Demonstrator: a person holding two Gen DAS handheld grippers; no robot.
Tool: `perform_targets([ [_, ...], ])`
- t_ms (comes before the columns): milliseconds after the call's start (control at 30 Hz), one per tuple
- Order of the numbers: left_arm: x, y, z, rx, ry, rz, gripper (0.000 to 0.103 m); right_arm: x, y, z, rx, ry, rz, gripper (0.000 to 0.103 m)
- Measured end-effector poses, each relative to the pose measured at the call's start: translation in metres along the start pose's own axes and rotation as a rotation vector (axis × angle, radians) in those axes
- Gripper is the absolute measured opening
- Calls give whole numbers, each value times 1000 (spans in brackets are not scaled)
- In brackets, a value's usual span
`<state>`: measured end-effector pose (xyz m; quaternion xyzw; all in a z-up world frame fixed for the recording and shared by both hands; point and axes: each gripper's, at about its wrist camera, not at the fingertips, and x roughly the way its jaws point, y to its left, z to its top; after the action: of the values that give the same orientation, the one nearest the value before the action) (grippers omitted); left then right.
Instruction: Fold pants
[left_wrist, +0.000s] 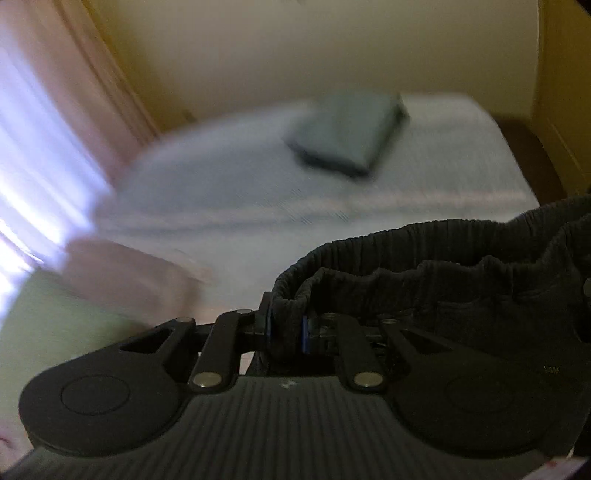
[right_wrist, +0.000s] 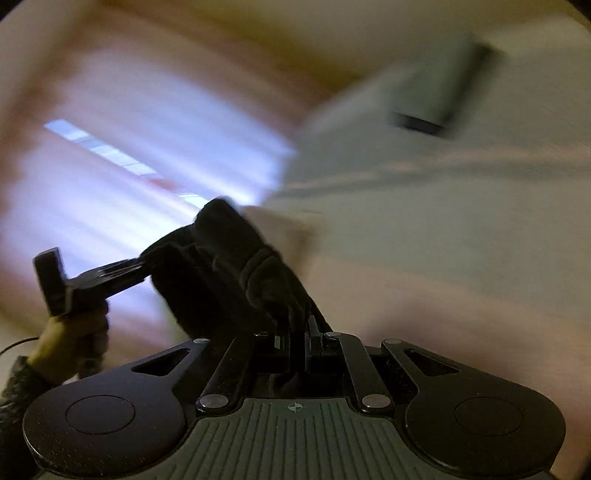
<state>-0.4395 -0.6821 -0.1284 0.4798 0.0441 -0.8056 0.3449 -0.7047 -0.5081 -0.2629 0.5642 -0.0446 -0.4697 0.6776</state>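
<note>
Left wrist view: left tongs (left_wrist: 286, 328) clenched on the elastic waistband of the black pants (left_wrist: 461, 280), the gathered band running from lower centre out to the right edge of the frame. The garment hangs off the tongs, clear of the bed (left_wrist: 229, 192) that fills the middle of the frame. A folded grey item (left_wrist: 347, 133) lies on the bed in the upper centre-right. Curtain (left_wrist: 44, 155) glare at the left edge; the background is smeared.

Right wrist view: right tongs (right_wrist: 297, 341) clamped tight on a bunched fold of the same pants (right_wrist: 221, 266), cloth rising up and left from the jaws. The other gripper shows at left centre, a hand (right_wrist: 70, 339) and sleeve below it. Heavy blur everywhere (this side looks to be swinging fast).

Risks, as judged:
- Right grip takes only a thin pinch of cloth; a quick swing could pull it free and drop that corner.
- Fabric is bunched between the two grips, so laying it down as is would trap twists and creases.
- A wide sweep over the bed could catch the folded grey item and knock it askew.
- Legs are out of sight in both views; cannot tell whether they hang straight
</note>
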Motion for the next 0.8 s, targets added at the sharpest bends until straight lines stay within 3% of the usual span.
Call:
perform_targets([
  [67,73,-22,14,16,72,-55,11,16,-58,21,94,39,-61,3],
  [200,154,-43,59,47,141,-112,11,29,-138,70,217,89,-96,2],
  [333,201,-46,124,90,143,-174,11,25,-177,140,253,54,-104,2],
  [467,281,-64,171,132,155,-185,11,45,-210,197,202,43,-160,3],
  [600,344,-76,173,42,200,-191,19,81,-253,228,140,65,-267,6],
  [633,350,-77,168,26,200,-189,19,89,-261,233,117,89,-304,11],
  [667,348,-76,162,2,188,-180,24,95,-263,237,69,107,-353,14],
  [700,343,-72,156,-27,177,-173,33,94,-261,239,4,106,-397,23],
  [733,336,-65,148,-64,164,-172,36,92,-257,240,-53,109,-412,31],
  [800,320,-49,131,-137,154,-149,38,89,-245,242,-184,95,-450,36],
])
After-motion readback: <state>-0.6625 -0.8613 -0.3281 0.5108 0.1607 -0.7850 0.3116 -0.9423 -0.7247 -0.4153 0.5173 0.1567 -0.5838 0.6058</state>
